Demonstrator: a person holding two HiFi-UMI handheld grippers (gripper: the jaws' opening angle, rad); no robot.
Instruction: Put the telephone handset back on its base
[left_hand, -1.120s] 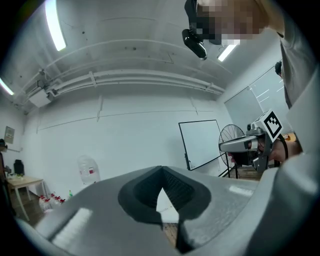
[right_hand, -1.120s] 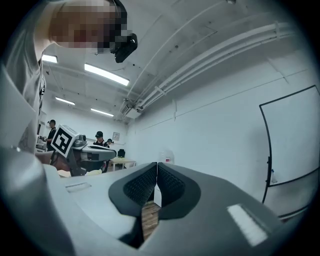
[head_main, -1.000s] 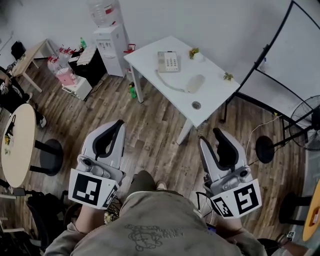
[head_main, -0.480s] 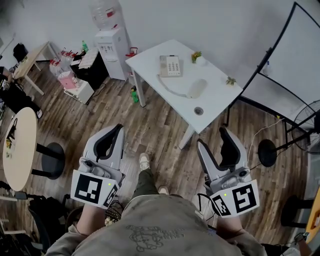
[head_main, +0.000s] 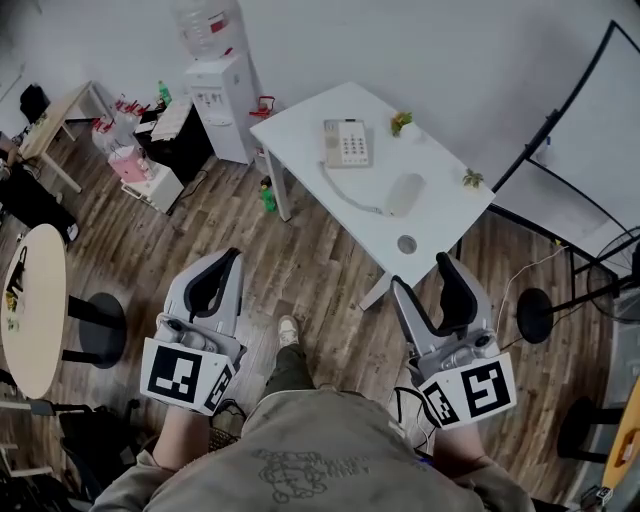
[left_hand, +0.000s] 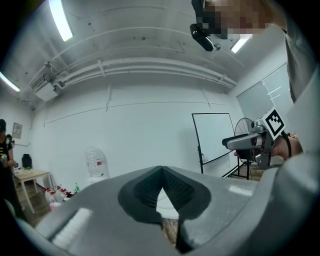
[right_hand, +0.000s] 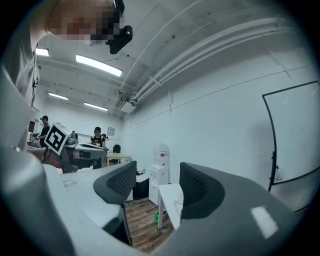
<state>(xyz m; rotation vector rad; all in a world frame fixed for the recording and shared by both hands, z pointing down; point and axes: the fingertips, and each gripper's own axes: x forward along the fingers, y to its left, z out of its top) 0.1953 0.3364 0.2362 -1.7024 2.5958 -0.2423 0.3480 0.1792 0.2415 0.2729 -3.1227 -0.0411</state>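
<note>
In the head view a white table (head_main: 300, 125) stands ahead across the wood floor. On it lies the beige telephone base (head_main: 345, 142). The pale handset (head_main: 405, 194) rests off the base, on the tabletop to its right, joined by a curled cord (head_main: 350, 196). My left gripper (head_main: 233, 258) is held low at the left, shut and empty, far short of the table. My right gripper (head_main: 426, 278) is at the right, open and empty. In the left gripper view the left gripper (left_hand: 161, 169) has its tips touching. In the right gripper view the right gripper (right_hand: 156, 187) frames the table (right_hand: 171, 196).
A water dispenser (head_main: 222, 85) and a low dark cabinet (head_main: 180, 130) stand left of the table. Two small plants (head_main: 403, 122) and a grommet hole (head_main: 406, 243) are on it. A round table (head_main: 30, 300), a stool (head_main: 100, 315), a whiteboard frame (head_main: 560, 110) and a fan base (head_main: 530, 300) ring the floor.
The person has stepped forward; a shoe now shows on the floor, and the table has shifted slightly down and right in the head view. Both grippers keep their states.
</note>
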